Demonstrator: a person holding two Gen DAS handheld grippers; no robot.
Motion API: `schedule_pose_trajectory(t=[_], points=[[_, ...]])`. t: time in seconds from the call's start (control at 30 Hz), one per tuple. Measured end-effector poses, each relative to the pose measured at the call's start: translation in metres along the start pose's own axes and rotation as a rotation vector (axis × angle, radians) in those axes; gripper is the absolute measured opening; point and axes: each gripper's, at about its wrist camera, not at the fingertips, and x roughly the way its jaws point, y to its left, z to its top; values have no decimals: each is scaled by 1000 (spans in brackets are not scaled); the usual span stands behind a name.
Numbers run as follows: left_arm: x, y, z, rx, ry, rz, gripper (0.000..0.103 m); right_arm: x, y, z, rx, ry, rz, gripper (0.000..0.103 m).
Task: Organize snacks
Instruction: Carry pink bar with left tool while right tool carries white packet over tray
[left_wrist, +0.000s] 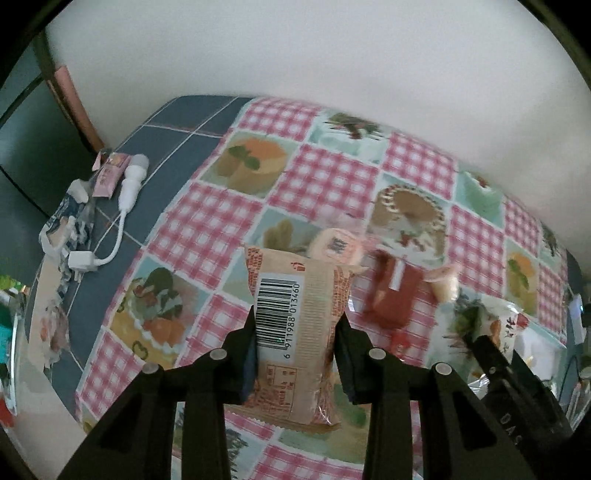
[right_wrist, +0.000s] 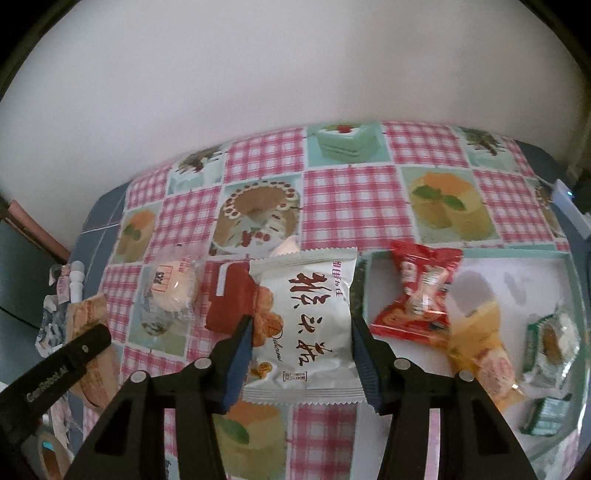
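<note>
Tray (right_wrist: 576, 295) holds red (right_wrist: 421, 291), yellow (right_wrist: 480, 343) and green snack packets (right_wrist: 550, 343).

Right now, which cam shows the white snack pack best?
Right wrist view: the white snack pack fills the centre, print side up, gripped between the right gripper fingers. The left wrist view catches only its blurred corner at the right, partly hidden behind a gripper finger.

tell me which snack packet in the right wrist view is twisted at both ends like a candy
The red packet, lying at the tray's left edge. Its ends flare like a bow; the white packet in the right gripper is flat with crimped seams.
</note>
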Motion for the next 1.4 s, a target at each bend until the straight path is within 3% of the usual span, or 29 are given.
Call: schedule_pose_trajectory(t=[0.3,0.57,0.9,1.13,1.4], points=[[-18,-35,-15,51,2,-37,38,-31,-22,-9,27,15,-57,55],[-44,-57,-29,102,-45,-49,37,-67,-54,-14,78,-19,-77,55],[-64,-101,-57,220,-79,-54,38,-96,-89,-30,133,-37,-94,55],[-67,-142,-82,329,-58,-108,38,-100,-125,-49,202,-3,-116,55],[-59,-186,-113,423,21,-186,38,-110,-178,-62,294,3,-175,56]])
